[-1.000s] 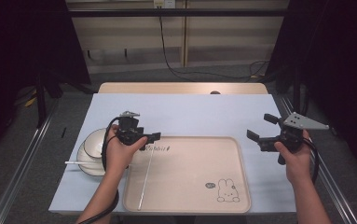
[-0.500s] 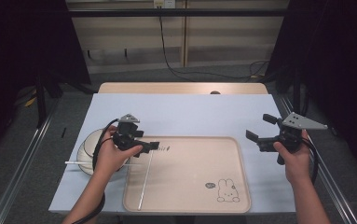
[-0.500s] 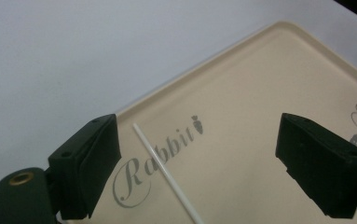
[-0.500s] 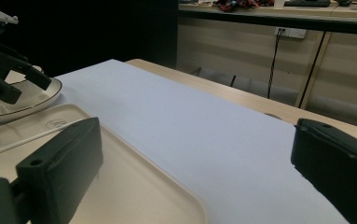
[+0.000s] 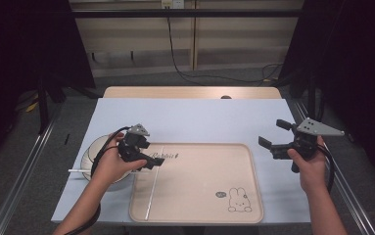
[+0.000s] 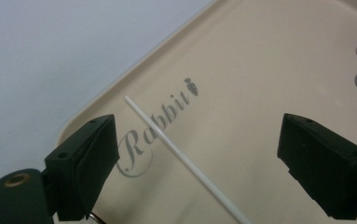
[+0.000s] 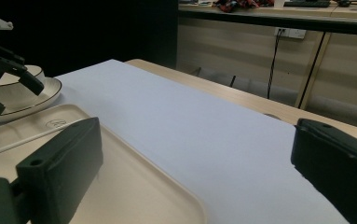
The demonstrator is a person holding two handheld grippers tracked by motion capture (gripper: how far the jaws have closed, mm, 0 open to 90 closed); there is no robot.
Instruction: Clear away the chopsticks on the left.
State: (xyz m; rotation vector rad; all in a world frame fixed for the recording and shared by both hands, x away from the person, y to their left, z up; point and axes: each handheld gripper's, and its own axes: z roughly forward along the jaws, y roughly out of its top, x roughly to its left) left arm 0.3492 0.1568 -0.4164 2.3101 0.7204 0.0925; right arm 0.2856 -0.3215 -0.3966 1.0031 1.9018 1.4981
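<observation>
The left tool (image 5: 151,159) hangs with jaws spread wide over a thin white stick (image 6: 185,158) lying on the beige rabbit tray (image 5: 234,161), while the right tool (image 5: 269,143), equally agape, hovers beside the tray's right edge, holding nothing.

white stick (image 5: 153,183) | thin, straight | flat on beige tray (image 5: 199,215), left part | possibly a chopstick

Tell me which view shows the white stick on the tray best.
The left gripper view: the stick lies close and sharp between the open jaws. The high view shows its whole length, thin; the right gripper view shows a faint end.
</observation>
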